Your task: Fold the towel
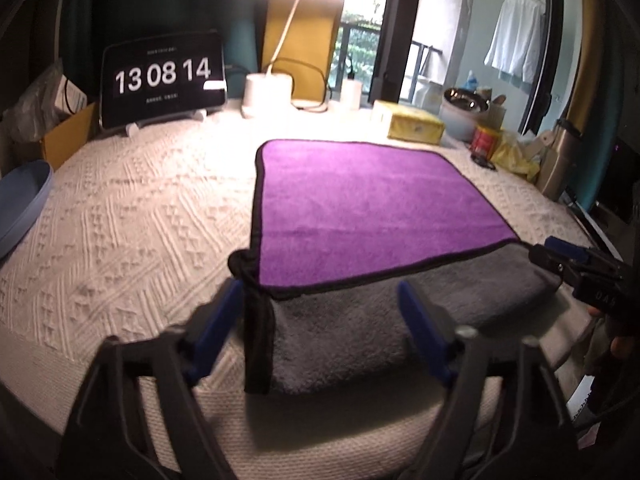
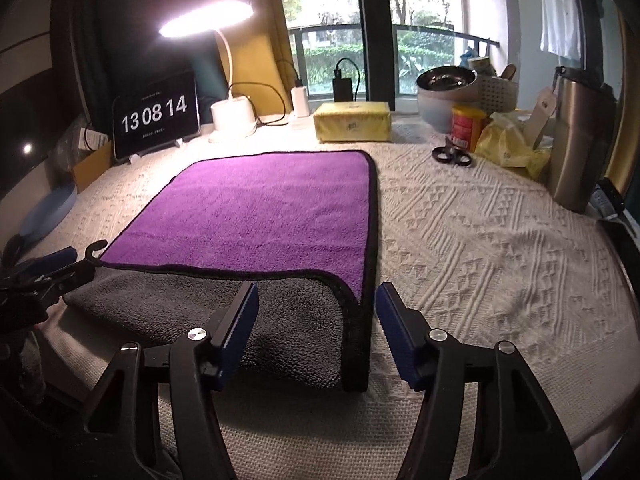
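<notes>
White knitted cloth [image 2: 480, 248] covers a table by a window, lit by a desk lamp [image 2: 208, 24] beside a clock display [image 2: 156, 114] reading 13 08 14. On it lies the towel [image 2: 256, 208], purple side up, its near edge turned back to show the grey underside, which hangs over the table's front edge. Both grippers point forward, low at that near edge. The left gripper [image 1: 320, 316] has its blue-padded fingers [image 1: 420, 330] spread either side of the towel's left corner. The right gripper [image 2: 316, 320] is likewise spread wide, straddling the right corner, pinching nothing.
</notes>
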`<state>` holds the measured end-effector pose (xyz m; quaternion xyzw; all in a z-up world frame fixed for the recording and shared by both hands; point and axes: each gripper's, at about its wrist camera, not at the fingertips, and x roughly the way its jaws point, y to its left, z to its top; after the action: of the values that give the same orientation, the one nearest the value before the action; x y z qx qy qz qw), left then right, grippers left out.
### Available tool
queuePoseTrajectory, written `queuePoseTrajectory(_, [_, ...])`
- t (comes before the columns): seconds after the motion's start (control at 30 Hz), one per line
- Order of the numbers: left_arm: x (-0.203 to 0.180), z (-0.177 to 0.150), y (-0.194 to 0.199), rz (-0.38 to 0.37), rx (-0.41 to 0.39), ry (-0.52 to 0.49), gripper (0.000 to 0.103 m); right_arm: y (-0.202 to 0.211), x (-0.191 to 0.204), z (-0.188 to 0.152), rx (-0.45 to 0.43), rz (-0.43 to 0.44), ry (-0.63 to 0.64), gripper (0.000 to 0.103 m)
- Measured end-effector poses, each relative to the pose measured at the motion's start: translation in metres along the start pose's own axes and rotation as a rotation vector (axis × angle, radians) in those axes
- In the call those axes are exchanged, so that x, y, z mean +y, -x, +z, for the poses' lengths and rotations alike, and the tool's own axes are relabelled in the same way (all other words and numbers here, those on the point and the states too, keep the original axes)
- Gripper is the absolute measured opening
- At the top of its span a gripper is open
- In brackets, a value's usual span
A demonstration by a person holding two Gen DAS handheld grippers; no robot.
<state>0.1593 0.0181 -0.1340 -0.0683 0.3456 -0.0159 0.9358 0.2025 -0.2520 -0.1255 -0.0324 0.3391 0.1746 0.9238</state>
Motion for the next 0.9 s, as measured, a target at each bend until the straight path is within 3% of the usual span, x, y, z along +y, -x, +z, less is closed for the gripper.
queuePoseTrajectory(0.23, [0.007, -0.004, -0.006, 0.026, 0.033, 0.027, 0.056, -0.022, -0.002, 0.005, 0.067, 0.010, 0.013, 0.057])
queuePoseTrajectory(0.37, [0.006, -0.005, -0.005, 0.046, 0.025, 0.001, 0.039, -0.025, -0.004, 0.005, 0.076, 0.006, 0.021, 0.051])
queuePoseTrajectory(0.43, [0.000, -0.007, -0.002, 0.082, 0.007, -0.048, 0.038, -0.026, -0.002, 0.005, 0.078, 0.007, 0.036, 0.045])
queuePoseTrajectory(0.6, [-0.018, -0.013, 0.004, 0.140, -0.042, -0.145, 0.032, -0.021, 0.006, -0.001, 0.050, -0.013, 0.082, 0.028])
queuePoseTrajectory(0.77, [-0.012, -0.015, 0.002, 0.157, -0.043, -0.108, 0.013, -0.010, 0.015, -0.005, 0.001, -0.025, 0.117, 0.017])
queuePoseTrajectory(0.9, [-0.006, -0.015, 0.003, 0.141, -0.038, -0.083, 0.008, -0.003, 0.017, -0.004, -0.025, -0.018, 0.118, 0.015])
